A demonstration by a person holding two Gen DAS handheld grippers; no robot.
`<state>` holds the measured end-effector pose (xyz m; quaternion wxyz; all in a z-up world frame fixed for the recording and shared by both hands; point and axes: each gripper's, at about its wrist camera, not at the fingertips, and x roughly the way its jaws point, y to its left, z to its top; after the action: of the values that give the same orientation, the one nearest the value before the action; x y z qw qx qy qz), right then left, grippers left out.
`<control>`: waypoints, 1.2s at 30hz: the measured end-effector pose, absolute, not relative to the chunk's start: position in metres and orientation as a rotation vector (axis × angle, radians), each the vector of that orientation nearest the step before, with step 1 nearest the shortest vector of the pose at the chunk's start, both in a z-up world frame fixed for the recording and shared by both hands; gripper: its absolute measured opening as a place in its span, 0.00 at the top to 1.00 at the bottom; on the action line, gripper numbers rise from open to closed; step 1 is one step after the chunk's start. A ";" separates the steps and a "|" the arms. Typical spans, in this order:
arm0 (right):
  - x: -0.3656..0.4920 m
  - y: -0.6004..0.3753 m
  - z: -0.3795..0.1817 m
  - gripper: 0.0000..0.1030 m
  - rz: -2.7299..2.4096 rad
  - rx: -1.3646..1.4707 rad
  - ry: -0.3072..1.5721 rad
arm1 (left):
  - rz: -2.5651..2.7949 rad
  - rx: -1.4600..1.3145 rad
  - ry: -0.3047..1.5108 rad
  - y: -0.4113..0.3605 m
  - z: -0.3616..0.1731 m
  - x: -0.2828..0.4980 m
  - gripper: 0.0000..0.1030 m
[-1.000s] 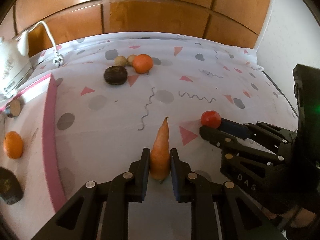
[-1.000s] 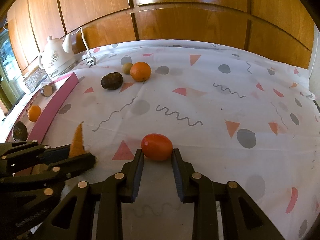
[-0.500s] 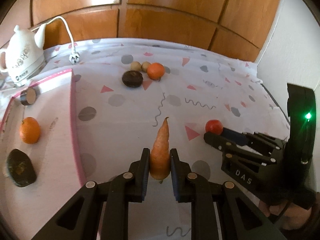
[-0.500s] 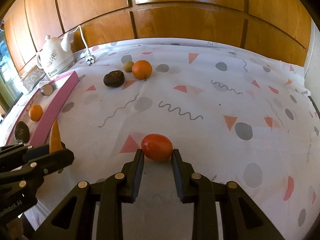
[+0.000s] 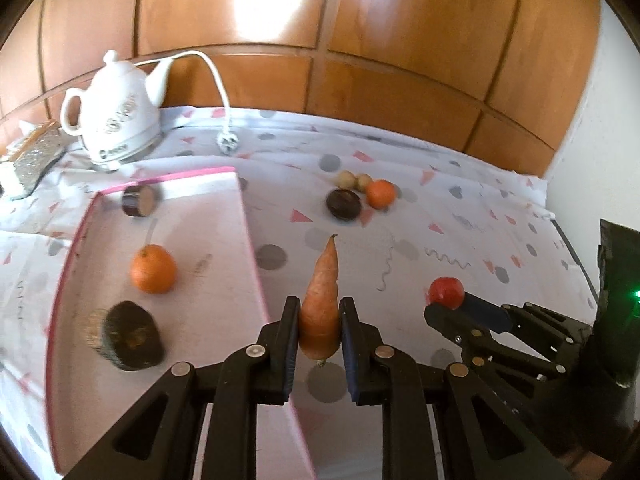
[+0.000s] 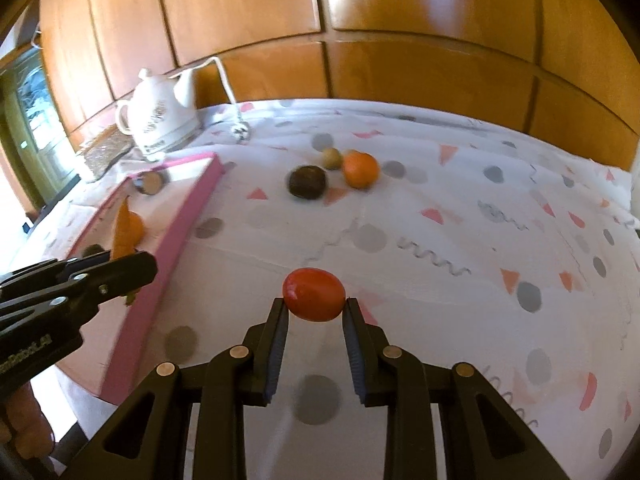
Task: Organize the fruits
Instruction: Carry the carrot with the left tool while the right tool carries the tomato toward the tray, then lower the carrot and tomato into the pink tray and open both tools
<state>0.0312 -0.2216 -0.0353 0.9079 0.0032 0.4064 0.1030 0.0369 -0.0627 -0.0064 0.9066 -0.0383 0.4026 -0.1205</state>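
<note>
Pinching a long orange carrot [image 5: 320, 308] by its thick end, the left gripper [image 5: 319, 322] holds it lifted, tip pointing away, just beside the near right edge of the shallow white tray with a pink rim [image 5: 244, 216]. The black jaws press on both sides of the carrot. Seen from the right wrist, the same carrot [image 6: 121, 232] hangs over the tray's near part, in front of the orange that lies there.

Off to the right, the right gripper [image 6: 314, 310] is clamped on a smooth red tomato [image 6: 314, 294], its blue-padded jaws touching the fruit on either side, above the white tablecloth printed with pink triangles and grey dots [image 6: 460, 240].

Inside the tray lie a round orange [image 5: 153, 269], a dark avocado half [image 5: 130, 336] near the front, and a small cut brown piece [image 5: 140, 201] near the back rim; what that piece is cannot be told.

Farther back on the cloth, well apart from both grippers, sit another orange [image 5: 381, 194], a dark round avocado [image 5: 344, 205] just beside it, and two small tan fruits [image 5: 354, 180] touching each other.

A white ceramic electric kettle [image 5: 116, 120] stands behind the tray, its white cord and plug [image 5: 227, 142] on the cloth, before the wooden panelled wall [image 5: 360, 60].
</note>
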 end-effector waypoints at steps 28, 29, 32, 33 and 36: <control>0.040 -0.094 -0.010 0.73 0.545 -0.096 0.829 | -0.008 -0.190 0.808 0.045 -0.004 0.042 0.81; 0.041 -0.090 -0.010 0.73 0.549 -0.102 0.832 | -0.004 -0.193 0.807 0.048 -0.004 0.043 0.81; 0.045 -0.079 -0.012 0.73 0.560 -0.121 0.841 | 0.016 -0.201 0.805 0.056 -0.003 0.046 0.81; 0.045 -0.076 -0.012 0.73 0.562 -0.125 0.842 | 0.019 -0.201 0.806 0.058 -0.003 0.048 0.81; 0.050 -0.069 -0.012 0.73 0.560 -0.131 0.848 | 0.037 -0.199 0.807 0.064 -0.003 0.052 0.81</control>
<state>0.0498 -0.0688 -0.0125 0.8717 -0.0625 0.4055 0.2681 0.0520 0.0636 -0.0029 0.9146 -0.0968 0.3922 0.0177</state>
